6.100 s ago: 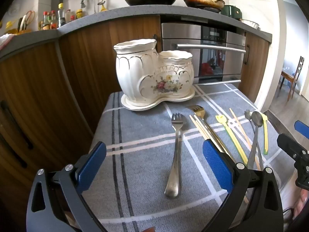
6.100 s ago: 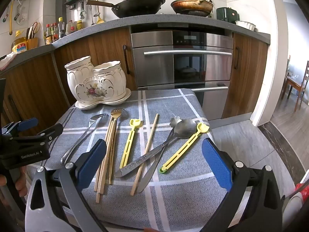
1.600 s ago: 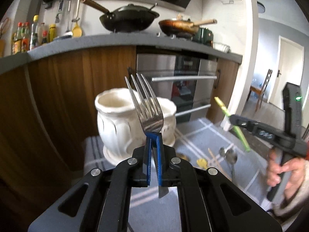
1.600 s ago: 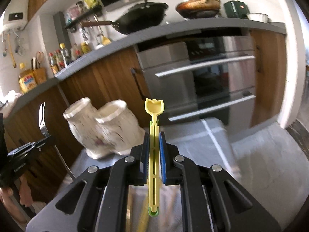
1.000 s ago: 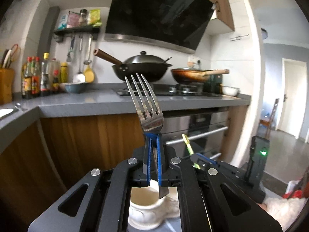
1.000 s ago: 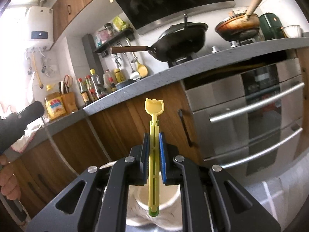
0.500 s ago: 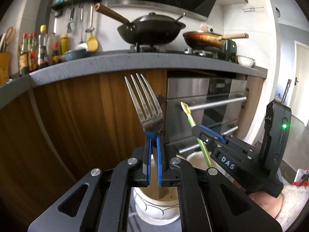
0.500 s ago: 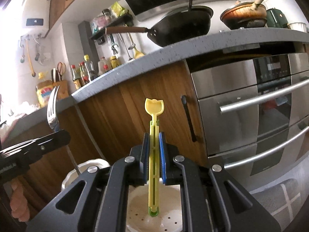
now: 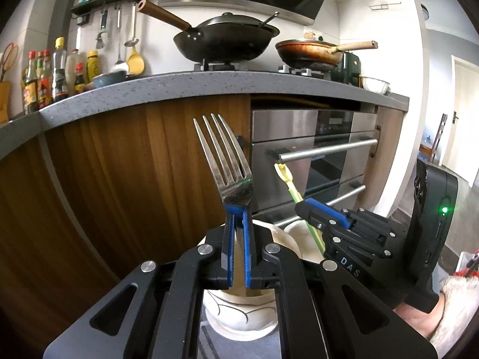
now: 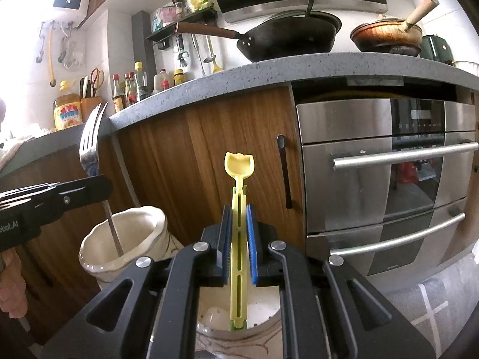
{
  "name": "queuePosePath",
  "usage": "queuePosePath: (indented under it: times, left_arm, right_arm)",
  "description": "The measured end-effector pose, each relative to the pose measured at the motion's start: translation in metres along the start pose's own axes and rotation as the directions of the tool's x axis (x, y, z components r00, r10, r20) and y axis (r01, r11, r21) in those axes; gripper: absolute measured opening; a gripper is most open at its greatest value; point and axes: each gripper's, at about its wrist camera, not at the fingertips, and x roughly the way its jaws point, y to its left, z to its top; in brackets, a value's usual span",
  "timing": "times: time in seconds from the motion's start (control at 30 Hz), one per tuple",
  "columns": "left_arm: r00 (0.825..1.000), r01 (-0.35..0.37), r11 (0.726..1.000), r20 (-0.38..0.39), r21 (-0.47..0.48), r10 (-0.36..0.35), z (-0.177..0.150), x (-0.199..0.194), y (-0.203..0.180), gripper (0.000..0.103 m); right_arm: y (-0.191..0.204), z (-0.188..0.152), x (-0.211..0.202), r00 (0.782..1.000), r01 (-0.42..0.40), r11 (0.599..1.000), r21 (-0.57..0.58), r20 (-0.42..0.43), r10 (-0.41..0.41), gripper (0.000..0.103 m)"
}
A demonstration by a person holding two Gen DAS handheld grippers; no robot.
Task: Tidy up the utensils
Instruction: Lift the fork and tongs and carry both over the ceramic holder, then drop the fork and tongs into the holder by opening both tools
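My left gripper is shut on a steel fork, tines up, with its handle reaching down into the taller cup of the white ceramic holder. In the right wrist view the fork stands in that cup. My right gripper is shut on a yellow plastic utensil, held upright with its lower end inside the holder's shorter cup. The right gripper with the yellow utensil shows at the right of the left wrist view.
Wooden cabinet fronts and a steel oven stand close behind the holder. A grey countertop above carries a wok and a pan. The grey checked cloth shows at lower right.
Both grippers have come down a little over the holder. The fork handle and the yellow utensil's lower end now sit lower in their cups. Both grips are unchanged.
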Motion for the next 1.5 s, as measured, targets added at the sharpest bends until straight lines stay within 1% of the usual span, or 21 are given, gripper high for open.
queuePosePath:
  times: [0.27,0.4,0.67,0.87,1.17,1.5]
  left_arm:
    - [1.000,0.016,1.000,-0.007,0.005,-0.016,0.000,0.000,-0.001,0.006]
    - [0.999,0.027,1.000,-0.035,0.002,-0.026,-0.004,0.001,-0.002,0.006]
    - [0.993,0.032,0.999,-0.114,-0.008,-0.032,-0.012,0.016,-0.001,0.006]
    - [0.989,0.043,0.999,-0.143,-0.025,-0.046,-0.014,0.022,0.001,0.006]
    - [0.988,0.048,0.998,-0.147,-0.040,-0.054,-0.014,0.024,0.003,0.006]
    - [0.988,0.038,0.999,-0.146,-0.028,-0.042,-0.013,0.026,0.001,0.006]
  right_arm:
    - [-0.001,-0.001,-0.023,1.000,0.001,0.999,-0.045,-0.030,-0.002,0.010]
    - [-0.005,-0.007,-0.028,0.999,0.008,1.000,-0.023,-0.052,-0.009,0.010]
    - [-0.008,-0.009,-0.021,0.991,-0.002,1.000,0.003,-0.134,0.003,0.010]
    - [-0.005,-0.004,-0.010,0.978,0.001,1.000,-0.006,-0.210,-0.002,0.010]
    - [-0.005,-0.002,-0.001,0.966,-0.006,1.000,0.002,-0.259,0.007,0.010]
    - [-0.006,0.000,0.002,0.965,-0.002,1.000,0.007,-0.262,0.004,0.010]
